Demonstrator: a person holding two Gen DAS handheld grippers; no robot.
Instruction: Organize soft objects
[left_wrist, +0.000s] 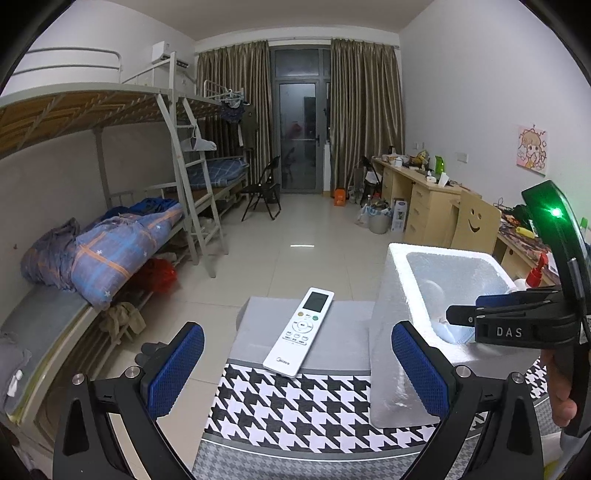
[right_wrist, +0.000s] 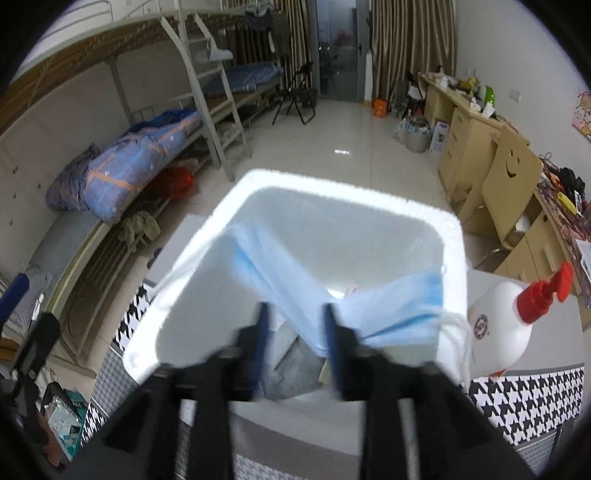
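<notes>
Spread wide over the houndstooth cloth (left_wrist: 295, 410), my left gripper (left_wrist: 297, 369) holds nothing, with a white remote control (left_wrist: 300, 330) lying just ahead. My right gripper (right_wrist: 297, 343) hangs over the white foam box (right_wrist: 452, 254), fingers parted, two blue face masks (right_wrist: 391, 314) draped between and beside them. Right of the box stands a red-capped pump bottle (right_wrist: 506, 325).

Left wrist beside foam box (left_wrist: 402, 332), right wrist directly above

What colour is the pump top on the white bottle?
Red pump top; clearest in the right wrist view.
</notes>
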